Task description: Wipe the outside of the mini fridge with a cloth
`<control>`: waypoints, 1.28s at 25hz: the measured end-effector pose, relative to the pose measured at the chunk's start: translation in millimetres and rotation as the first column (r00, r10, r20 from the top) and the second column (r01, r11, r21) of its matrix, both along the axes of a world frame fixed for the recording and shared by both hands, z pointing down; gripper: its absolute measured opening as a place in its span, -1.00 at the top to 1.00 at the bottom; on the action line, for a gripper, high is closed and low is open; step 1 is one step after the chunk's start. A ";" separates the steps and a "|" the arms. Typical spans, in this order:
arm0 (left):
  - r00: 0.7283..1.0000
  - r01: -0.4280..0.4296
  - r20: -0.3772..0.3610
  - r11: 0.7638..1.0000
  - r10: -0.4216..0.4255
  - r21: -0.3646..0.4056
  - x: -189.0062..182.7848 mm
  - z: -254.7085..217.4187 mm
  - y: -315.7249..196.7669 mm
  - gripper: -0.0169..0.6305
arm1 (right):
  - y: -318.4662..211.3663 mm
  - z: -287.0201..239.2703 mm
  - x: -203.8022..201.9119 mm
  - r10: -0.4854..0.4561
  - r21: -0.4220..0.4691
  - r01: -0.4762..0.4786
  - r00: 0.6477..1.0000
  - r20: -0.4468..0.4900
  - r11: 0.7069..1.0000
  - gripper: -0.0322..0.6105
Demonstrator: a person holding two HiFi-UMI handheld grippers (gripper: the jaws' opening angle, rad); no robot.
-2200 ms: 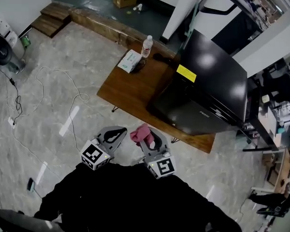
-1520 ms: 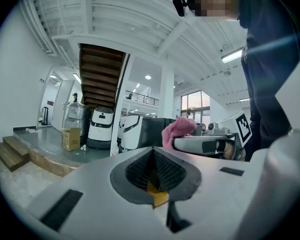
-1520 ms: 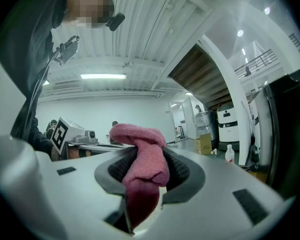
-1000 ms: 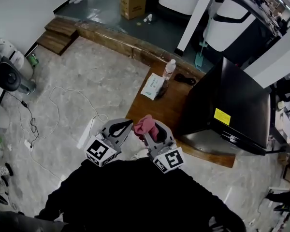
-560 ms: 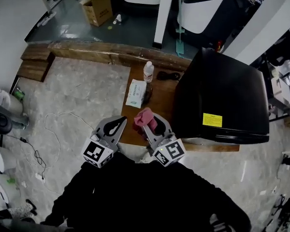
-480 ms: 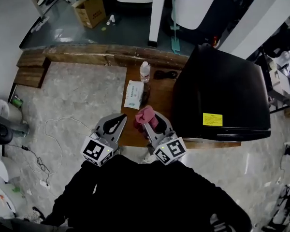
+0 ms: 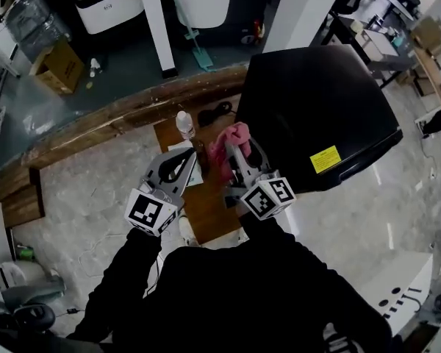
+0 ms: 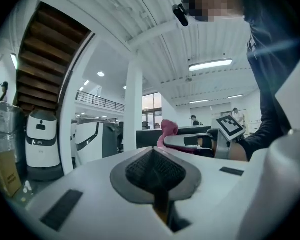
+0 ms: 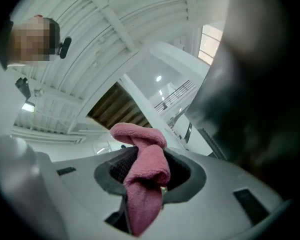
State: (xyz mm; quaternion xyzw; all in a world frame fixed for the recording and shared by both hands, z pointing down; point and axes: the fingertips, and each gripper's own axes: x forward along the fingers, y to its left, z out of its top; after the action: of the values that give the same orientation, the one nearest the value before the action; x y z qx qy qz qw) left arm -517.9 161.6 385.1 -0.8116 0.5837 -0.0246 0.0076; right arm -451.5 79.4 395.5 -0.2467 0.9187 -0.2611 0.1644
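The black mini fridge stands on a low wooden table; a yellow sticker marks its top. My right gripper is shut on a pink cloth, which sits at the fridge's left edge. In the right gripper view the cloth bunches up out of the right gripper, and the dark fridge wall fills the right side. My left gripper is shut with nothing in it, left of the right one, over the table. The left gripper view looks along the left gripper towards the cloth.
A clear water bottle and a small black object stand on the table behind the grippers. A long wooden kerb runs behind the table. White machines and a cardboard box stand beyond.
The head view has swung round and closer to the fridge. Both grippers have moved forward over the table, and the cloth now sits beside the fridge's left edge.
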 end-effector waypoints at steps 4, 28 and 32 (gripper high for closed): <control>0.993 -0.121 0.009 0.992 0.121 0.029 -6.8 -5.1 -35.7 0.93 | -44.0 -7.4 2.2 0.177 -0.104 -0.165 0.977 0.120 0.981 0.48; 0.935 -0.354 -0.004 0.934 0.354 -0.055 15.3 34.4 -137.4 0.93 | -139.1 90.0 27.8 0.575 -0.640 -0.253 0.733 0.362 0.725 0.47; 0.931 -0.361 -0.003 0.922 0.364 -0.136 20.9 84.2 -151.0 0.93 | -141.7 138.7 26.7 0.585 -0.669 -0.268 0.751 0.306 0.693 0.47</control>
State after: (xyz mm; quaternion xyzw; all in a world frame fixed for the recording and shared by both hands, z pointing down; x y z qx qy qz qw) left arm -497.0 10.6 469.4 -0.9039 0.4203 -0.0709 -0.0359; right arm -424.8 -62.2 534.1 -0.4232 0.6291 -0.5378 0.3686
